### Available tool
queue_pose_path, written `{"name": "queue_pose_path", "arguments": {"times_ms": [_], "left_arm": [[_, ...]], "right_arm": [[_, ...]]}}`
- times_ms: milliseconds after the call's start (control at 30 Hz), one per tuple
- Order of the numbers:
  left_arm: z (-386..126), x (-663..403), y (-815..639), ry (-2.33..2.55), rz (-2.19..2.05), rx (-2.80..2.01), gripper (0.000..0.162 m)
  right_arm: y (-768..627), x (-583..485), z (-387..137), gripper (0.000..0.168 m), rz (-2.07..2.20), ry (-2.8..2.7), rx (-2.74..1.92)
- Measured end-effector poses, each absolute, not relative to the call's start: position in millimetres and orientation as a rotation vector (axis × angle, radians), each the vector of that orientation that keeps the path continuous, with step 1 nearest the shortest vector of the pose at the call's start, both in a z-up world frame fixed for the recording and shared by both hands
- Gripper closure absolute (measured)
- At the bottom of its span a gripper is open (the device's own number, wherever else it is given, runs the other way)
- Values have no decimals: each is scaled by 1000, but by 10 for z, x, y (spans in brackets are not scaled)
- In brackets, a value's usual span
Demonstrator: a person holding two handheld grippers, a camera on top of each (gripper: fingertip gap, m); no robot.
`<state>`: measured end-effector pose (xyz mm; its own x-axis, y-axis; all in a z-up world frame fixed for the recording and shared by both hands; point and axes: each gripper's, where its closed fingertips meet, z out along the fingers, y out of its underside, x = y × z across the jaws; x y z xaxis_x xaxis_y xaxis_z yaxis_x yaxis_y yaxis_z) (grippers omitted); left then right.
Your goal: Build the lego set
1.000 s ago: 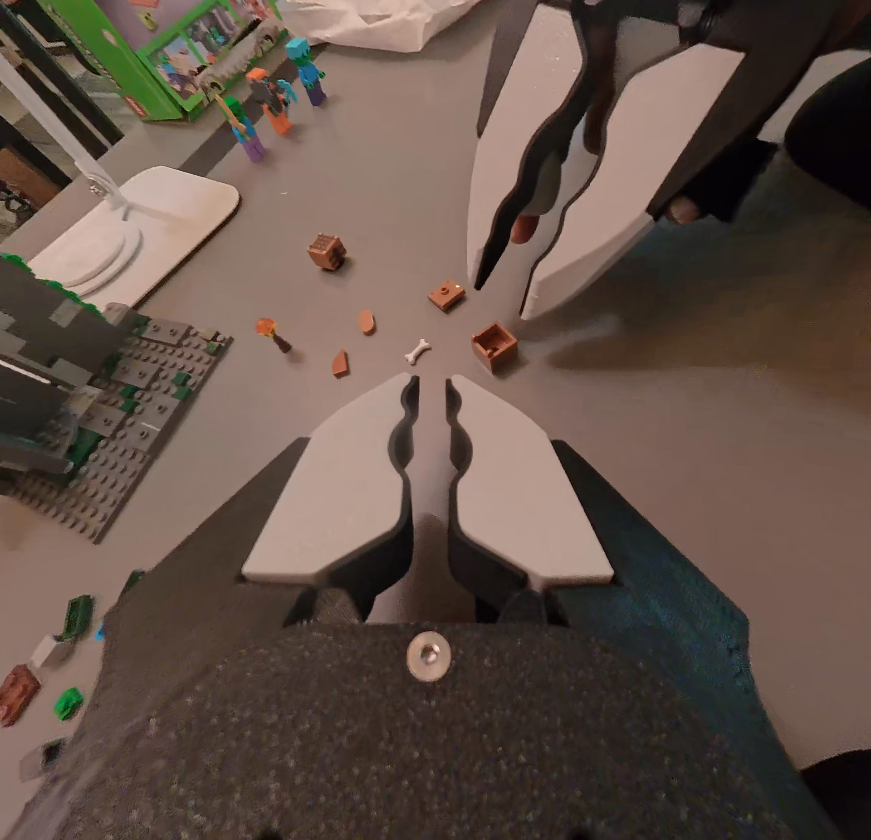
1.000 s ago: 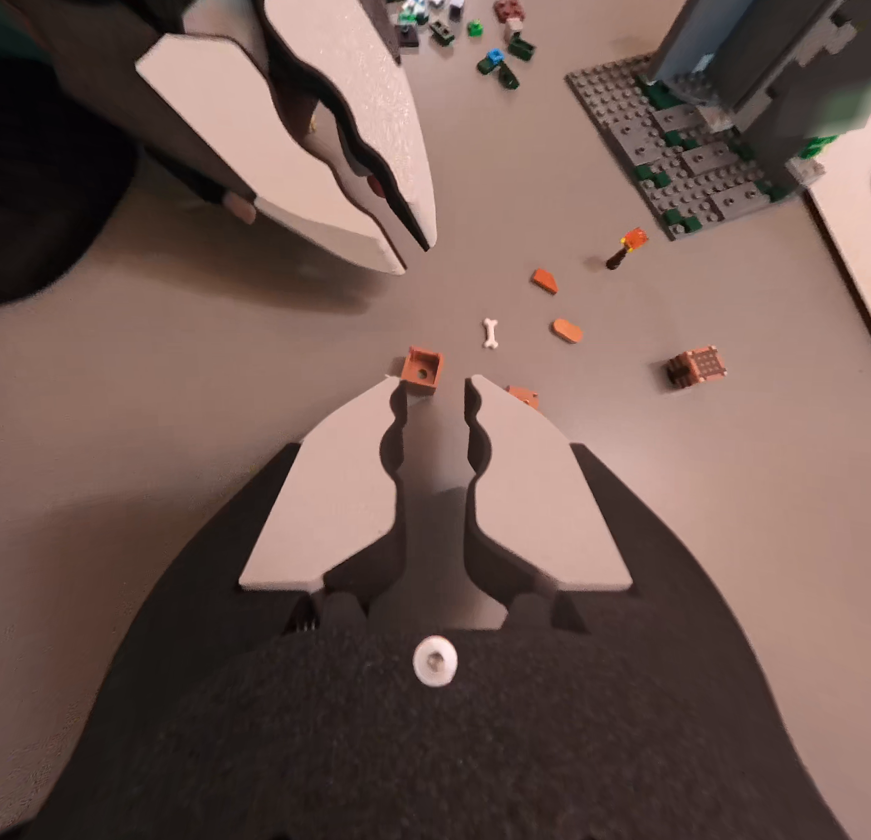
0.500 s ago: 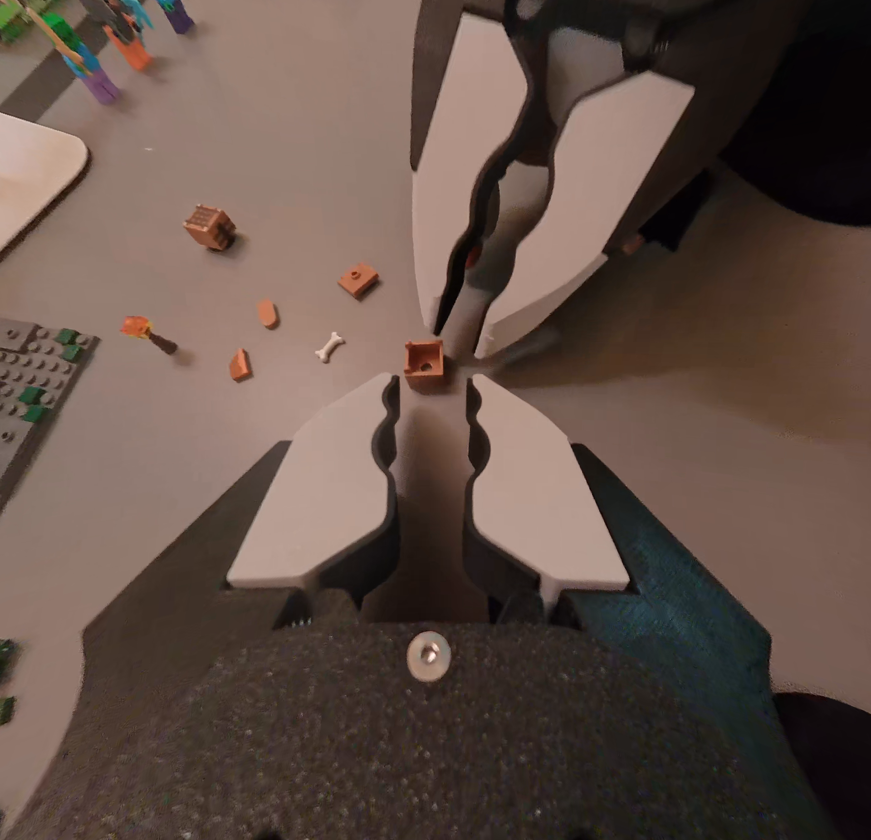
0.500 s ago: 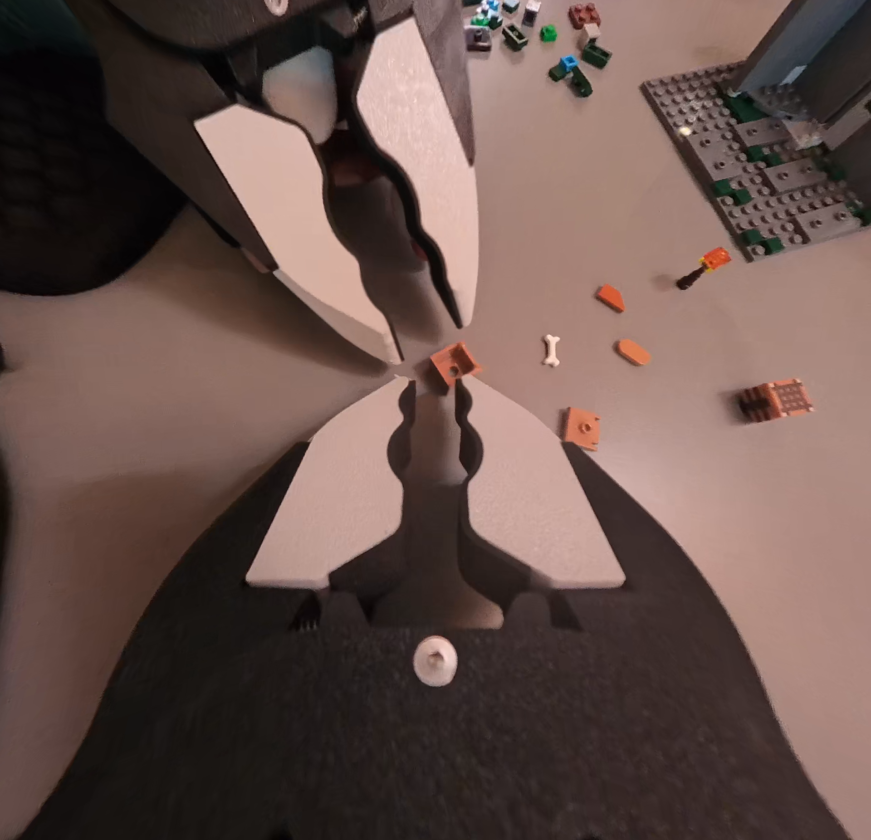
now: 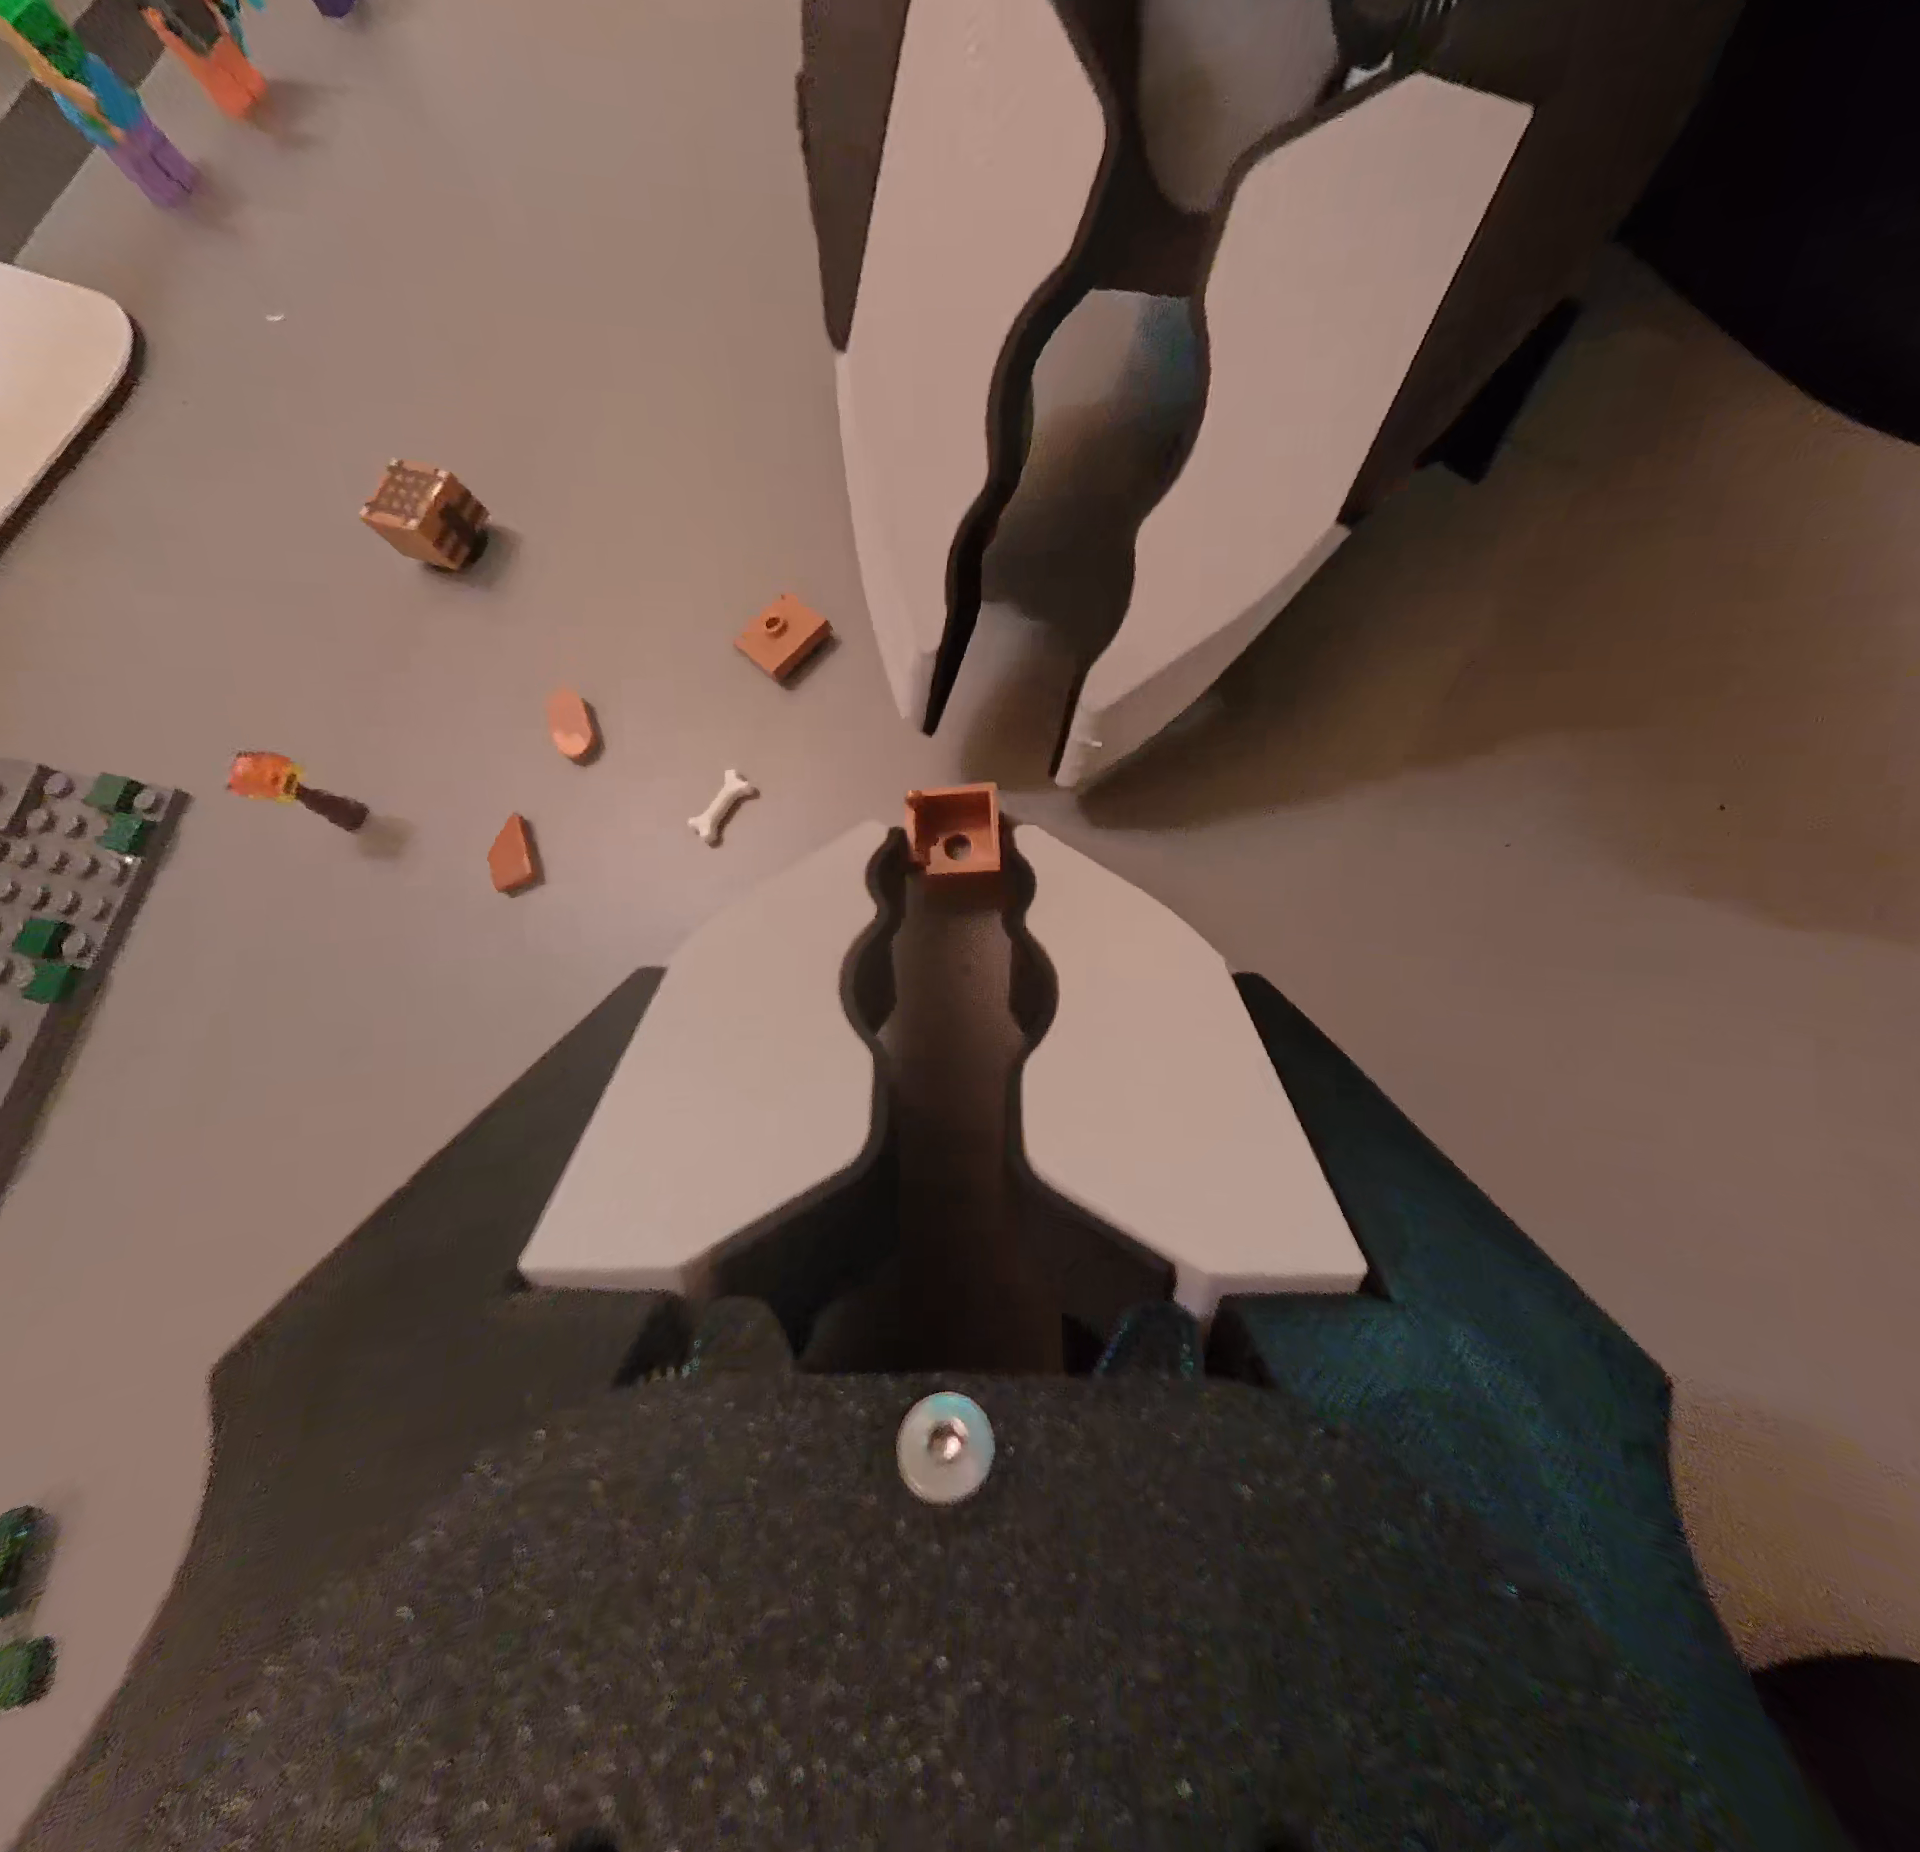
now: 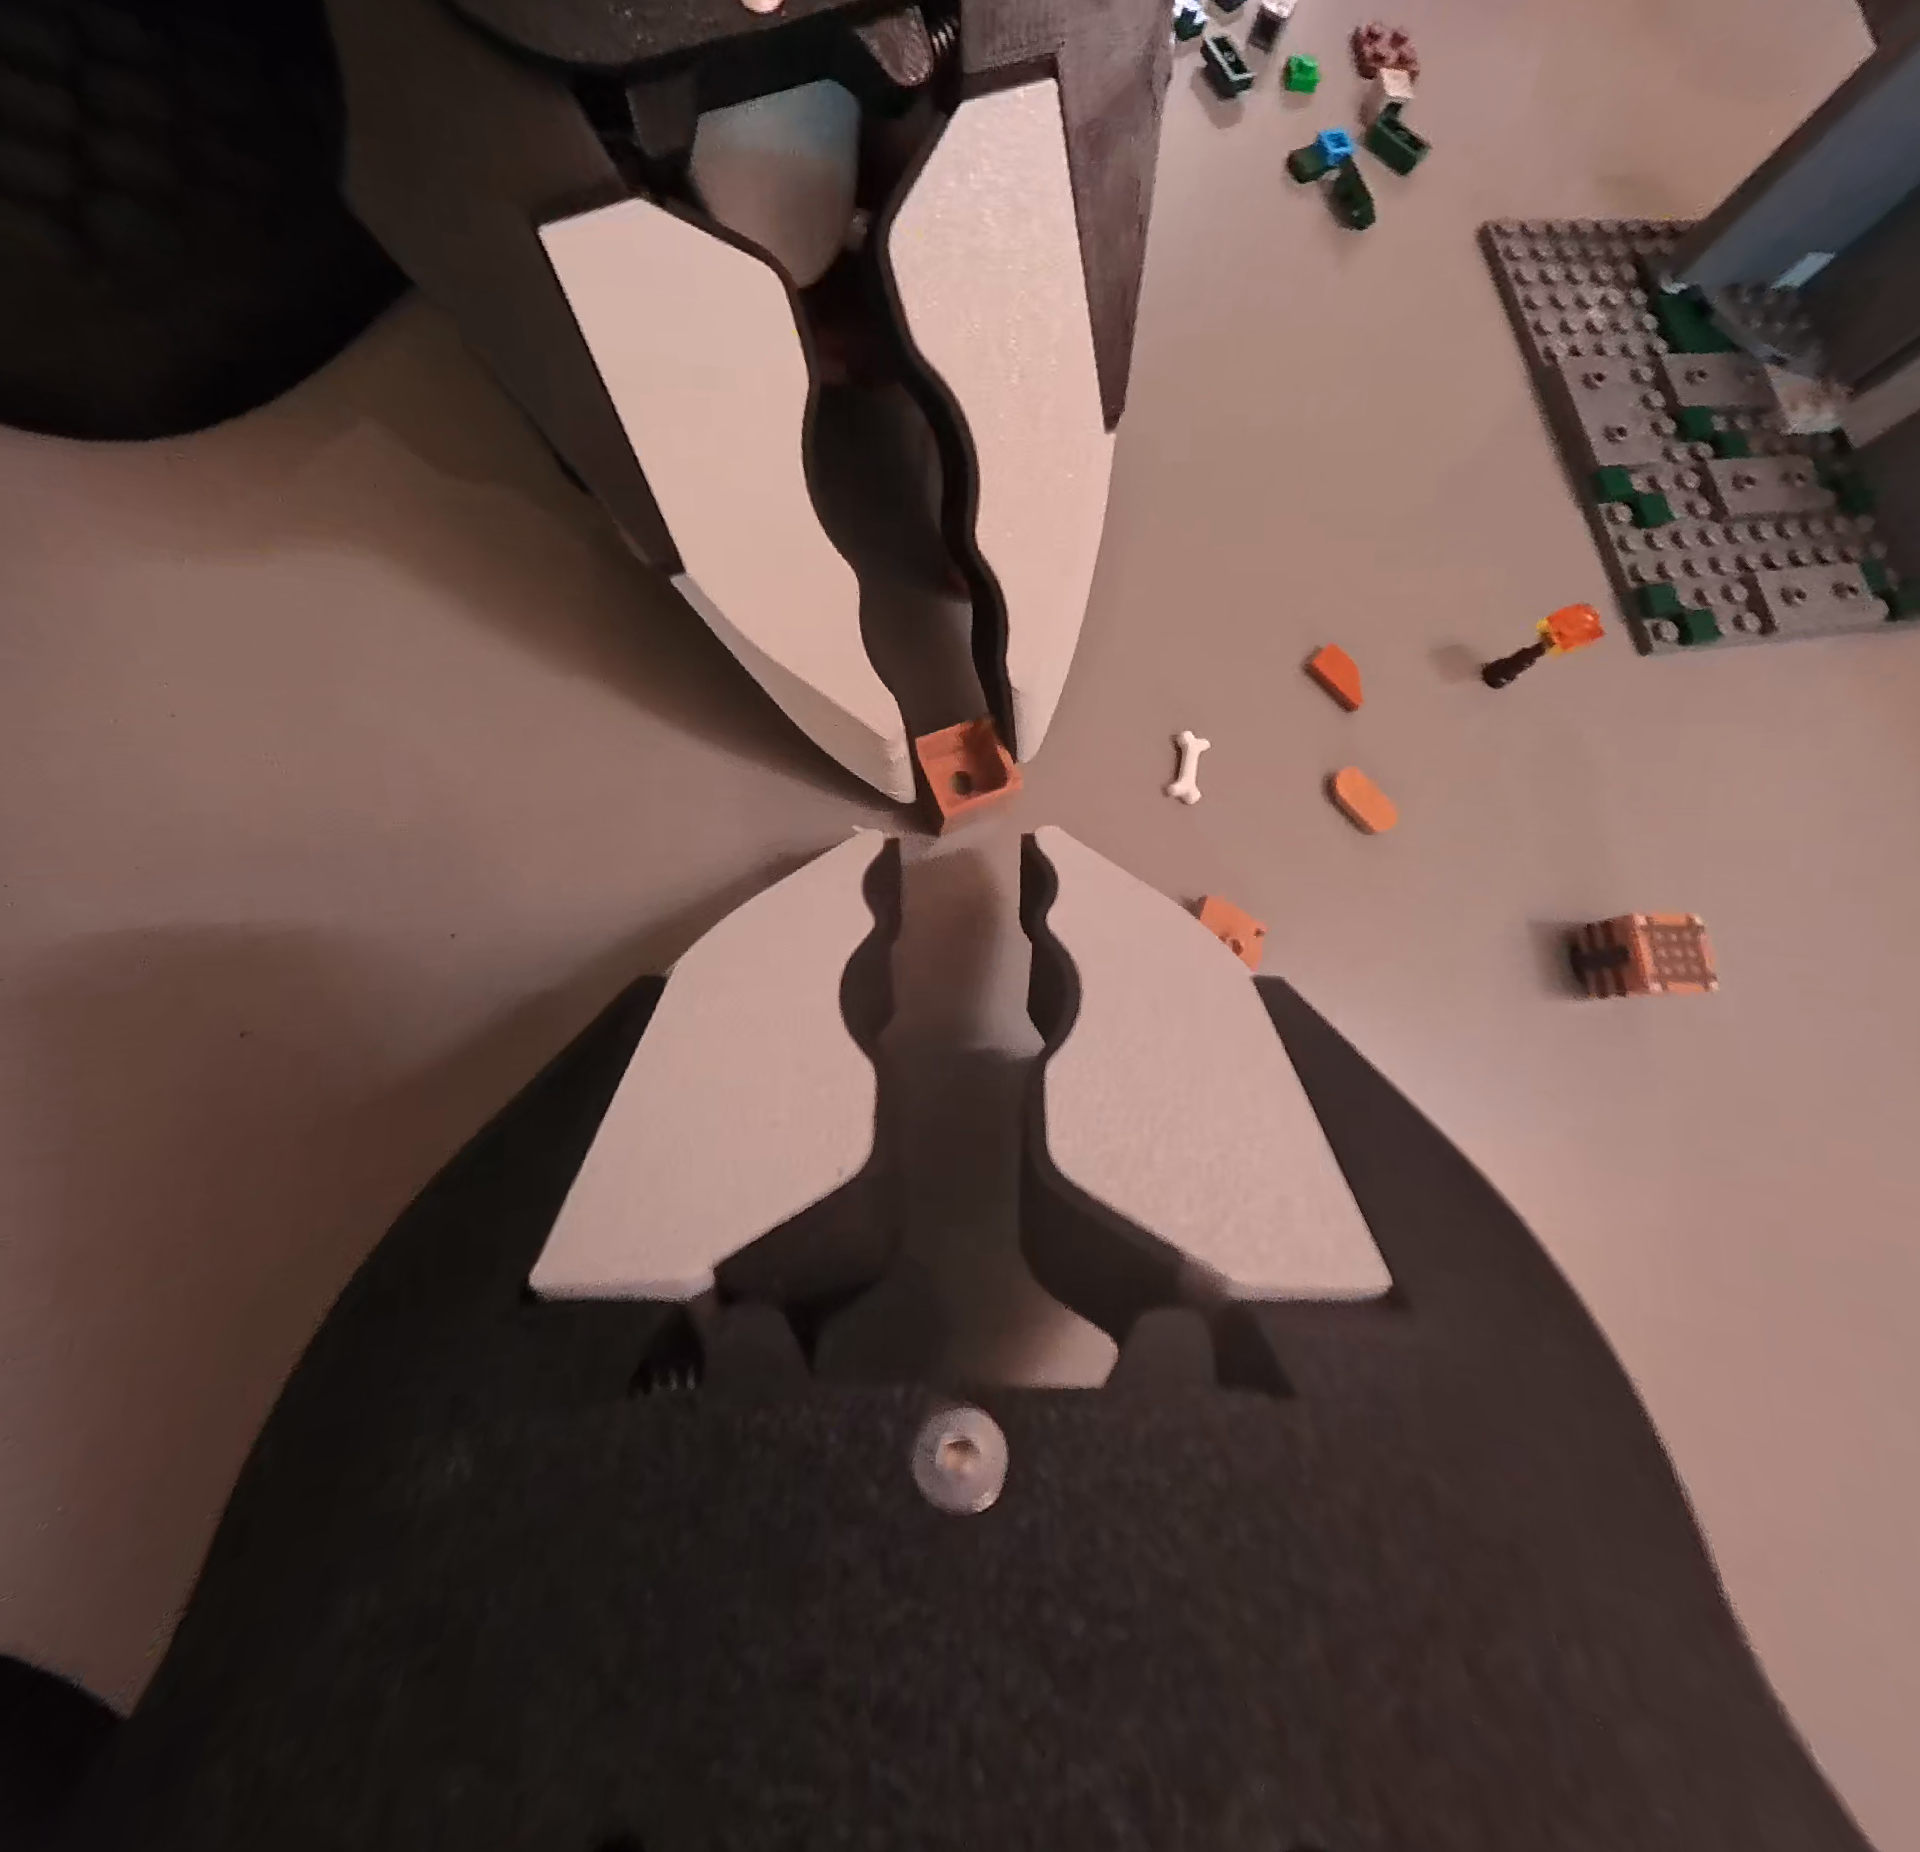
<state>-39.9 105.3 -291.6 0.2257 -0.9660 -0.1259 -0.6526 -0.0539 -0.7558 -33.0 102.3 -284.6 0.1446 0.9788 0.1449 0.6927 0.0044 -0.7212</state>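
Hollow square brown brick [image 5: 954, 844] pinched in left gripper [image 5: 956, 838] fingers, right gripper [image 6: 956, 838] fingers apart, empty

Glossy plastic brown brick [image 5: 954, 845], matt grey table [image 5: 1558, 971]

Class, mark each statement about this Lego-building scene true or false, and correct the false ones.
1. The left claw grips a brown brick at its tips. True.
2. The right claw holds the bone. False: the bone lies on the table, and the right claw is open and empty.
3. The two claws point at each other, tips close together. True.
4. The torch stands on the baseplate. False: it lies on the table beside the baseplate.
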Motion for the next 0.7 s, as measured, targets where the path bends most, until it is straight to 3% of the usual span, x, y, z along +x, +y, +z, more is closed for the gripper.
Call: {"name": "queue_pose_path", "arguments": {"times_ms": [467,700], "left_arm": [[-2803,-452,917,1585,-583,-1639,145],[-2324,-442,951,1327,-863,-1511,134]], "right_arm": [[929,-500,-2770,153,569,-1724,-1583],[1001,-462,-2199,153,887,-1384,-1441]]}}
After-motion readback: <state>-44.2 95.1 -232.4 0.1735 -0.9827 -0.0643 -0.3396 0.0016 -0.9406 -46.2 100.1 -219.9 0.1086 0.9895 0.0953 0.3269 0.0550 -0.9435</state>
